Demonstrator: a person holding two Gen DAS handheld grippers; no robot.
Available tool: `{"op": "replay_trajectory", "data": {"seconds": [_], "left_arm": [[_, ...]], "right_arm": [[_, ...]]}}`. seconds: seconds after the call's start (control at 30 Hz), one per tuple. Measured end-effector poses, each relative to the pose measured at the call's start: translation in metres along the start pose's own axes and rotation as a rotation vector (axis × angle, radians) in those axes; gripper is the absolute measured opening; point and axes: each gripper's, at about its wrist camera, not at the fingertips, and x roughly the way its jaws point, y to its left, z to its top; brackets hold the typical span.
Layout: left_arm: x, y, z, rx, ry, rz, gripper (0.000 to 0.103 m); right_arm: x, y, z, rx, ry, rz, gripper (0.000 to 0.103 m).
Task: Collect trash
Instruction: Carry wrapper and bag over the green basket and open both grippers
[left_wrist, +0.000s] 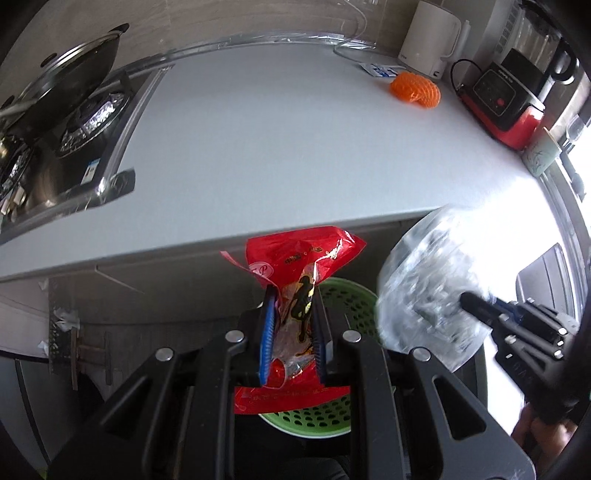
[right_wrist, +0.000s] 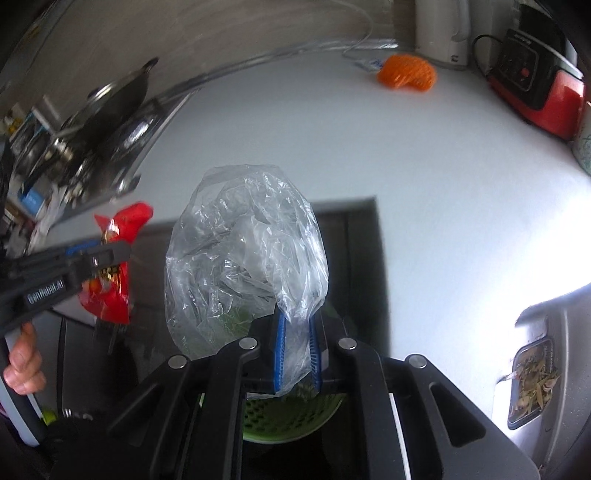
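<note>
My left gripper is shut on a red snack wrapper and holds it in front of the counter edge, above a green perforated basket. My right gripper is shut on a crumpled clear plastic bag, also above the green basket. In the left wrist view the clear bag and right gripper are to the right. In the right wrist view the red wrapper and left gripper are to the left. An orange foam net lies far back on the counter.
The white counter holds a white kettle, a red and black blender, a mug and a small blue-white packet. A stove with a lidded wok is at the left. A sink strainer with scraps is at the right.
</note>
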Motion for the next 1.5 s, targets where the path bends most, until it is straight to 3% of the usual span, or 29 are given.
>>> {"op": "replay_trajectory", "data": {"seconds": [0.3,0.37,0.47,0.67,0.9,0.97,1.33,1.5], "left_arm": [[-0.007,0.005,-0.015,-0.027,-0.011,0.013,0.019],[-0.006,0.008,-0.017,-0.038,-0.007,0.01,0.019],[-0.005,0.011,-0.02,-0.044,-0.002,0.009,0.019],[-0.005,0.014,-0.023,-0.046,0.001,0.007,0.019],[-0.003,0.014,-0.025,-0.038,0.015,0.001,0.019],[-0.002,0.014,-0.025,-0.037,0.018,0.0,0.019],[0.006,0.004,-0.028,-0.003,0.053,-0.015,0.02],[0.012,-0.01,-0.033,0.031,0.085,-0.038,0.03]], "right_arm": [[0.041,0.029,-0.033,-0.16,0.104,-0.021,0.02],[0.051,0.034,-0.036,-0.182,0.122,-0.023,0.026],[0.059,0.039,-0.039,-0.188,0.14,-0.009,0.047],[0.05,0.037,-0.035,-0.165,0.112,0.007,0.065],[0.034,0.029,-0.027,-0.141,0.087,0.049,0.065],[0.029,0.026,-0.027,-0.137,0.083,0.058,0.07],[0.017,0.014,-0.017,-0.102,0.048,0.019,0.073],[0.005,-0.004,-0.013,-0.071,0.016,-0.009,0.073]]}}
